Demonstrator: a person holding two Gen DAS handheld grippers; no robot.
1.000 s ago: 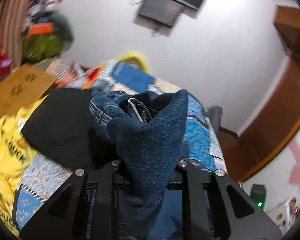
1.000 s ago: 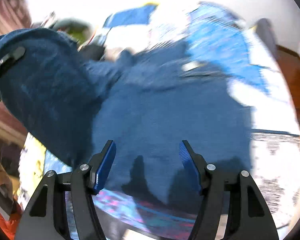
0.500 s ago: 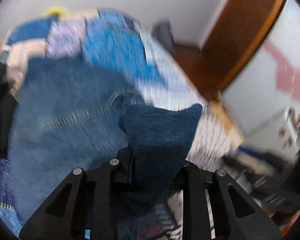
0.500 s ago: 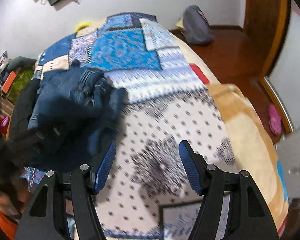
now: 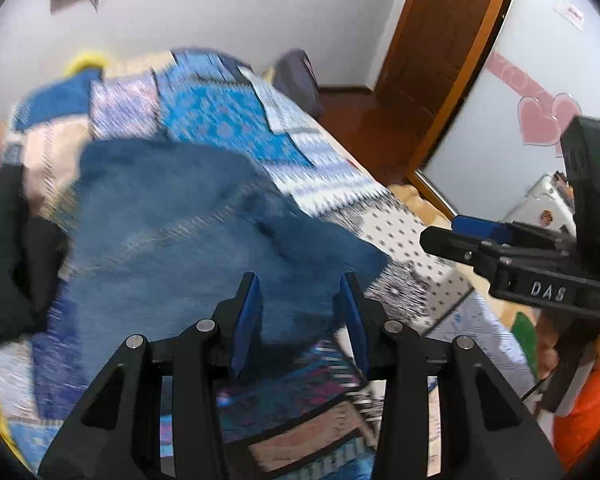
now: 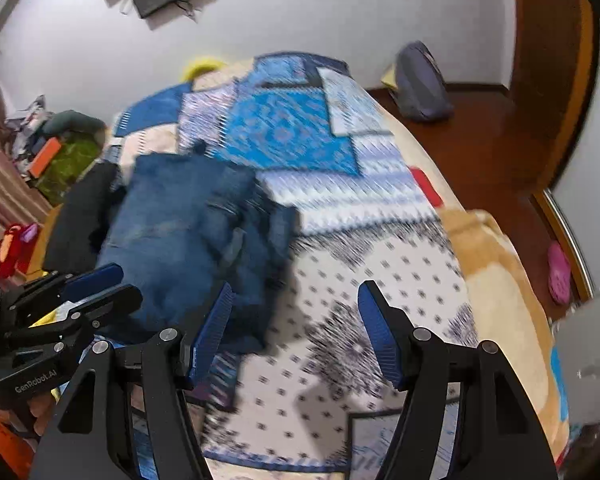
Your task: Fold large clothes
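- The bed with the blue-and-white patchwork blanket carries everything; the dotted part toward its near edge is bare, so any further fold is best made there, away from the clutter on the bed's left side.
- The dark blue denim garment lies bunched on the bed's left half, partly doubled over itself. Both views are motion-blurred, so I cannot tell whether its edges line up; that is worth checking before the next fold.
- A black garment sits touching the denim on the left edge side. It seems wise to keep the two apart so the fold does not drag it along.
- The left tongs hover over the denim's near hem, jaws moderately apart, gripping nothing. A good grasp would take one near corner, both layers together.
- The right tongs stand wide and empty, over the dotted blanket just beside the denim's right edge. They would best take the matching corner, so both lift evenly.
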